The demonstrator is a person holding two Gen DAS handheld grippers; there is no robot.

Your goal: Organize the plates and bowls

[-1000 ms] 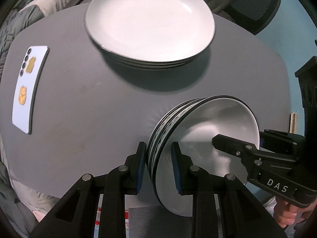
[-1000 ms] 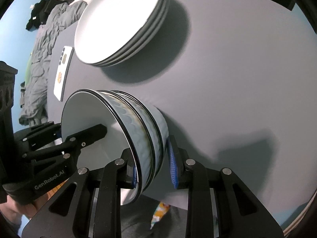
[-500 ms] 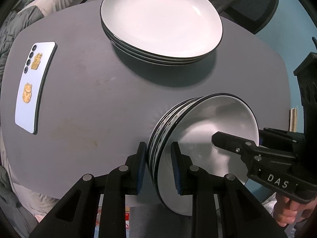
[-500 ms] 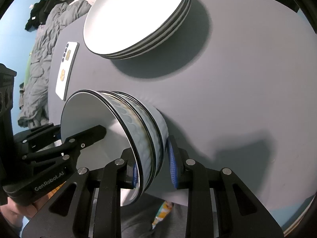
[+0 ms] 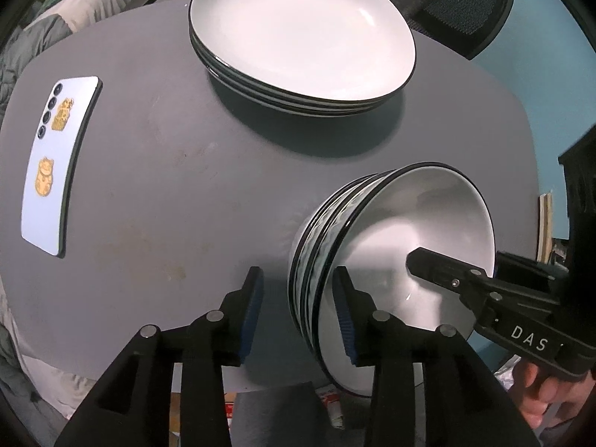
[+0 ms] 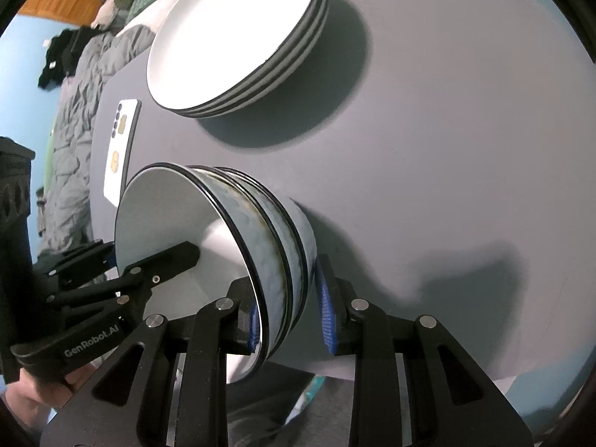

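Observation:
A stack of nested bowls (image 5: 391,246), white inside with blue patterned sides, sits near the table's front edge; it also shows in the right wrist view (image 6: 260,238). My left gripper (image 5: 298,316) straddles its near rim with the jaws spread, the outer pad clear of the stack. My right gripper (image 6: 290,309) straddles the opposite rim, jaws also parted with a gap at the outer pad. A stack of white plates (image 5: 301,33) with dark rims stands farther back on the grey table (image 5: 167,171), and also shows in the right wrist view (image 6: 231,37).
A pale blue phone (image 5: 56,164) with gold stickers lies at the table's left side, also in the right wrist view (image 6: 121,149). A black mesh chair (image 5: 465,3) stands behind the table. Grey bedding (image 6: 70,111) lies beyond the left edge.
Both grippers have opened wider around the bowl stack's rims. The bowl stack has settled onto the table, and both cameras have drawn back slightly.

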